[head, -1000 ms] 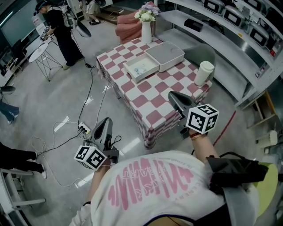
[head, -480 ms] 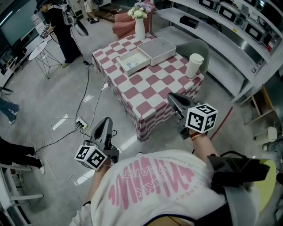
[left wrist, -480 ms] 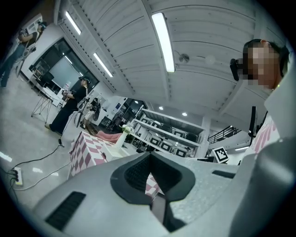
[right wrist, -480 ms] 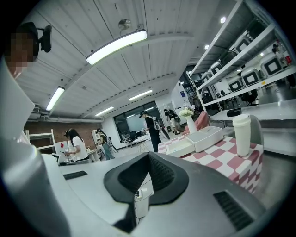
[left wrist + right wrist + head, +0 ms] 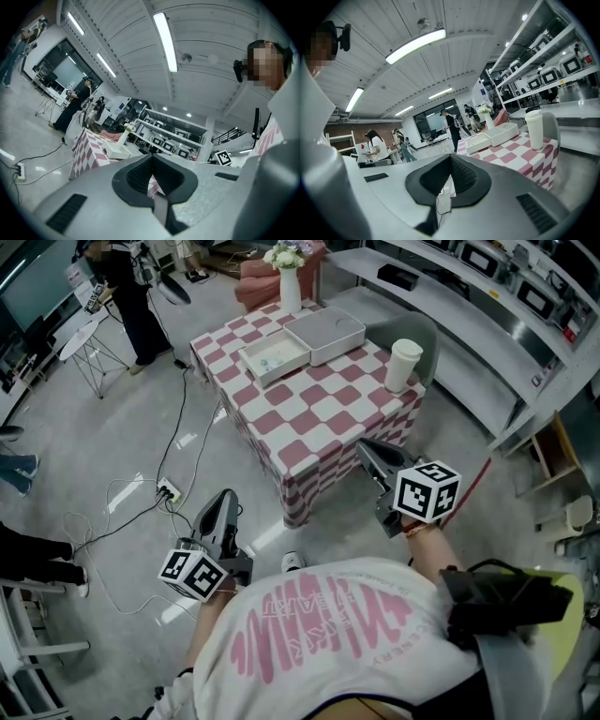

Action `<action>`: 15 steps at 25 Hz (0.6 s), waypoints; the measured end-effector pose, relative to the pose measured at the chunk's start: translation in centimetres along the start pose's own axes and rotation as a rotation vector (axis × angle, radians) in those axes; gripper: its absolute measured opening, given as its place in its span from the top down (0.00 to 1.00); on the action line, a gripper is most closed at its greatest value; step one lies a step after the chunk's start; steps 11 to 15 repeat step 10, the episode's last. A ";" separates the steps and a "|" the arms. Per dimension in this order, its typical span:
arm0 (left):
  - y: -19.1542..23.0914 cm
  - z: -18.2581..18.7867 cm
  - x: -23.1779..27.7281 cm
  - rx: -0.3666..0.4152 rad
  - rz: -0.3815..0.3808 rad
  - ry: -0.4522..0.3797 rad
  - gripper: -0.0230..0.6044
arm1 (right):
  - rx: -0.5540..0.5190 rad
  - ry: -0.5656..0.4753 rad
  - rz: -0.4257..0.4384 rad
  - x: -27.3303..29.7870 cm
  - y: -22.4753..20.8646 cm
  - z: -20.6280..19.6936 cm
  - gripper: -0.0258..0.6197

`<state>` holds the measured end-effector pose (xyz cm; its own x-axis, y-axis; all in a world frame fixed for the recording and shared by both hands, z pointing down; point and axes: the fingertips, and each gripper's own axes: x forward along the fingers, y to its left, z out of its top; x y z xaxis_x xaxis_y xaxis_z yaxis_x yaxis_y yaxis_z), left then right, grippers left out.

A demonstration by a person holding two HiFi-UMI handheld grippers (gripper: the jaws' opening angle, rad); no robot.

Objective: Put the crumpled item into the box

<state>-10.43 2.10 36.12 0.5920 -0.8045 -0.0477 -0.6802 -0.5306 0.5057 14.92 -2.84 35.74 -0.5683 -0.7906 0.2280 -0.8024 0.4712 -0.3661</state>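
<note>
Table [image 5: 314,423] with a pink-and-white checked cloth stands far ahead on a grey floor. On it: a white cup [image 5: 403,364] at the right edge, an open shallow box [image 5: 287,352] at far left, a second white box [image 5: 325,334] touching its right side, and a vase [image 5: 290,292] of flowers at the far end. Grey chair [image 5: 429,332] is behind the cup, shelves [image 5: 487,306] run along the right. Power strip [image 5: 169,491] and cables lie on the floor at left; a person [image 5: 127,296] in black stands far left.

Crumpled item [image 5: 269,363]: small pale lump inside the open box, too small to be sure.

Left gripper [image 5: 223,498] is near, over the floor left of the table, jaws together, nothing between. Right gripper [image 5: 366,448] is at the table's near right corner, jaws together, empty. Both are well apart from the box.
</note>
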 end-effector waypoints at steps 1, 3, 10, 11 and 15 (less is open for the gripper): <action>-0.1 -0.2 0.0 -0.002 0.001 0.002 0.95 | 0.002 0.003 -0.001 -0.1 -0.1 -0.2 0.95; -0.3 -0.5 0.0 -0.001 0.000 0.010 0.95 | 0.006 0.007 0.000 -0.3 -0.2 -0.5 0.95; -0.7 -1.2 0.2 -0.002 -0.006 0.016 0.95 | 0.019 0.010 -0.001 -0.9 -0.6 -1.0 0.95; -0.7 -1.2 0.2 -0.002 -0.006 0.016 0.95 | 0.019 0.010 -0.001 -0.9 -0.6 -1.0 0.95; -0.7 -1.2 0.2 -0.002 -0.006 0.016 0.95 | 0.019 0.010 -0.001 -0.9 -0.6 -1.0 0.95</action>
